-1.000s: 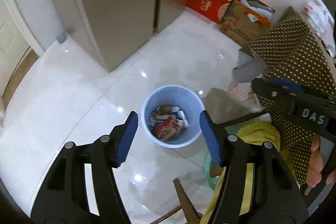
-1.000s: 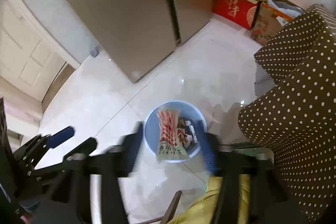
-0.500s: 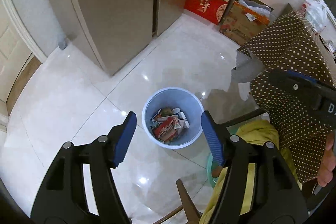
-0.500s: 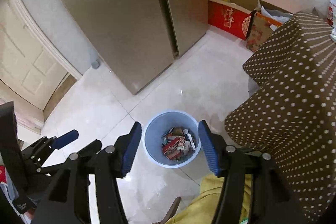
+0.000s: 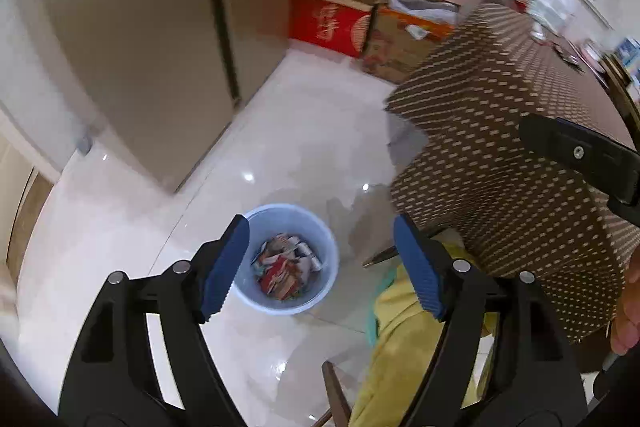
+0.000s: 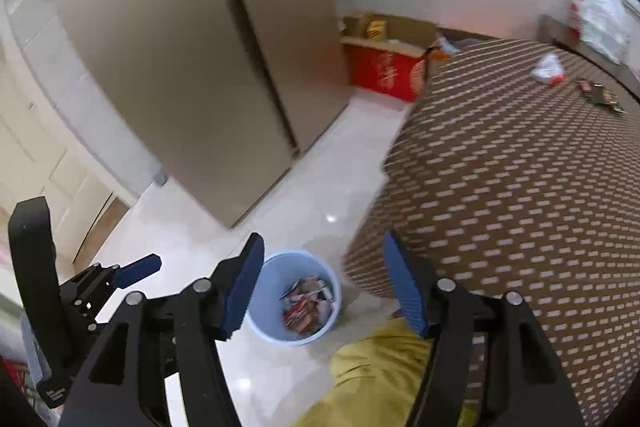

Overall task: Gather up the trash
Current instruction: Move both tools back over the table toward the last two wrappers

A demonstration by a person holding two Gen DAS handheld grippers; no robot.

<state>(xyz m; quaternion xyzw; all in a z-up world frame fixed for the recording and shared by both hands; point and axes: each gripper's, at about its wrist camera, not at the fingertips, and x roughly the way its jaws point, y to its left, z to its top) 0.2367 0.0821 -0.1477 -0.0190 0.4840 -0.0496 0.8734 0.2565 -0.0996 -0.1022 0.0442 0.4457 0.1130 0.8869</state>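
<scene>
Right wrist view: both the right gripper [image 6: 324, 287] and left gripper [image 5: 320, 263] gape empty, blue wastebasket [image 6: 264, 323] on glossy white tile floor [image 6: 304, 195] between their jaws, dotted brown tablecloth [image 6: 520, 187] rightward.

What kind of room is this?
Probably a home kitchen or dining area: a tall fridge, a table under a dotted cloth, and a blue bin of wrappers on the tiled floor.

A polka-dot tablecloth [image 6: 520, 187] covers the surface at three o'clock; a red box [image 6: 384, 73] sits at twelve, beside the fridge [image 6: 180, 67].
</scene>
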